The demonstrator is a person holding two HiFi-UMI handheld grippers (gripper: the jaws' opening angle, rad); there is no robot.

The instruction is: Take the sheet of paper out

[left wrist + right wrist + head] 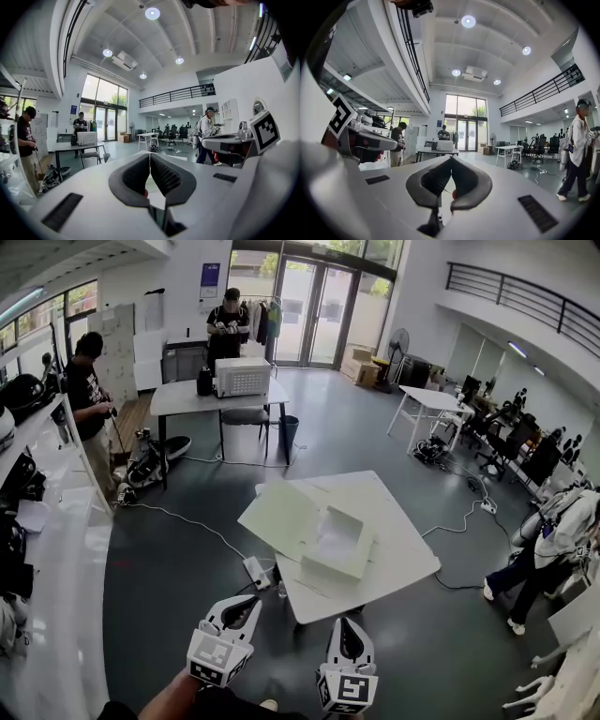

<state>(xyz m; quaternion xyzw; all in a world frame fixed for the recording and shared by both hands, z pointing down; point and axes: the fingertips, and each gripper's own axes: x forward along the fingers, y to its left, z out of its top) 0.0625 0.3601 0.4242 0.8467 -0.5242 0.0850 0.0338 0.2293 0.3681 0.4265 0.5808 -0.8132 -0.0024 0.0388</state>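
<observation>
l gripper (247,604) & r gripper (348,624), both clenched empty, roughly level, near table (398,521)

My left gripper (249,604) and my right gripper (345,624) are both white plastic shells with a smooth, rounded form. At the back, each one carries a cube (217,659) with black-and-white square markers on its faces. The pads (166,176) are black and finely ribbed, and they sit in a dark curved frame. The white shell has also narrow dark slots (536,212).
</observation>
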